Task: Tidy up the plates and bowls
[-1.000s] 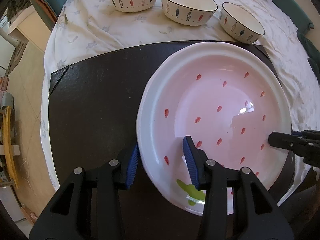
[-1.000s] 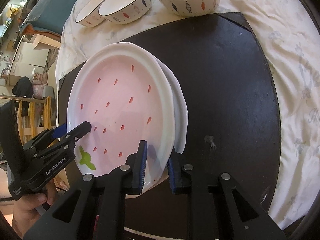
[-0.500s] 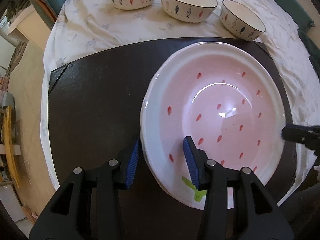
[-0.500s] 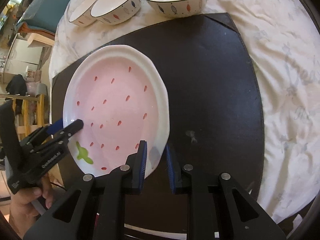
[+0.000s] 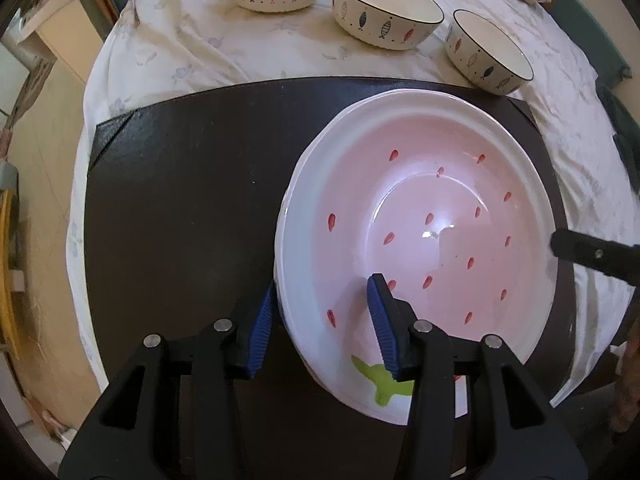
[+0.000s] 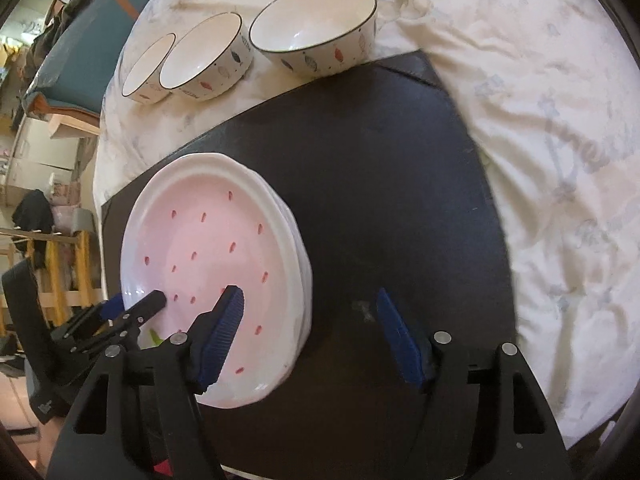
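Jaws just opening; right gripper (image 6: 310,316) hides plate (image 6: 208,248) rim.

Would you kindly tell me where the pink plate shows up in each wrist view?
Left wrist: pink plate fills centre-right, on the dark mat.
Right wrist: pink plate lies lower left.
Shared landmark: three fish-pattern bowls along the top of both.

Home: clothed table (image 5: 192,52), bowls (image 5: 388,14)
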Tool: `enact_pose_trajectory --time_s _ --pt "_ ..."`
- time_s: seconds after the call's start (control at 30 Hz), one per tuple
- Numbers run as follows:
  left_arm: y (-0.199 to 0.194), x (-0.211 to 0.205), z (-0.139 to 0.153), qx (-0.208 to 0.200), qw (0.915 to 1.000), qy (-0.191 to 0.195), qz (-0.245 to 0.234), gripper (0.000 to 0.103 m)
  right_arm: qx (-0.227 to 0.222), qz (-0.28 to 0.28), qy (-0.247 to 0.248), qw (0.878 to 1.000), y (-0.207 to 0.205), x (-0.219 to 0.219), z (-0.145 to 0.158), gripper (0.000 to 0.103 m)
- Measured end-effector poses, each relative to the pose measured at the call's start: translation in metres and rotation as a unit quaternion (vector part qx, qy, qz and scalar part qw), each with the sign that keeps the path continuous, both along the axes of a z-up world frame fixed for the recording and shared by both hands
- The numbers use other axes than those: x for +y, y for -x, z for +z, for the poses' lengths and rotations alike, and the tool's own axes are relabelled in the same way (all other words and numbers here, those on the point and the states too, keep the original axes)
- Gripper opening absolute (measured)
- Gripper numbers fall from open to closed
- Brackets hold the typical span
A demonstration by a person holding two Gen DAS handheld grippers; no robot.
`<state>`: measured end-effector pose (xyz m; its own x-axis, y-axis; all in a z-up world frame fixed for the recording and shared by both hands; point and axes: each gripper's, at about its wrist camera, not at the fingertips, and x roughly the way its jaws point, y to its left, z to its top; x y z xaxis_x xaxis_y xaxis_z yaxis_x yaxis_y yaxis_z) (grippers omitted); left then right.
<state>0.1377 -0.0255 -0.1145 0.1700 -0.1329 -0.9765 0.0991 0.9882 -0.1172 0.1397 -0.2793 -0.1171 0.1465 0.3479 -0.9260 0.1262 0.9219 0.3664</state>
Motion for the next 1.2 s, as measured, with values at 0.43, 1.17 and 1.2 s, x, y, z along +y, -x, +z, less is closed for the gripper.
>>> enact_pose_trajectory --time_s 0.43,1.17,1.2 --pt "0.004 -0.004 -0.007 0.013 0.9997 0.019 -0.001 0.051 0.017 0.025 -0.014 0.999 -0.008 0.009 -0.021 0.031" --pt "0.001 0.016 -0.002 0.002 0.9994 -0.002 0.036 0.043 0.015 0.087 0.015 0.996 0.0 0.058 -0.026 0.033" --pt "0.002 0.015 -0.002 0.0 0.9994 -0.005 0.034 0.043 0.015 0.089 0.014 0.996 0.001 0.058 -0.026 0.033"
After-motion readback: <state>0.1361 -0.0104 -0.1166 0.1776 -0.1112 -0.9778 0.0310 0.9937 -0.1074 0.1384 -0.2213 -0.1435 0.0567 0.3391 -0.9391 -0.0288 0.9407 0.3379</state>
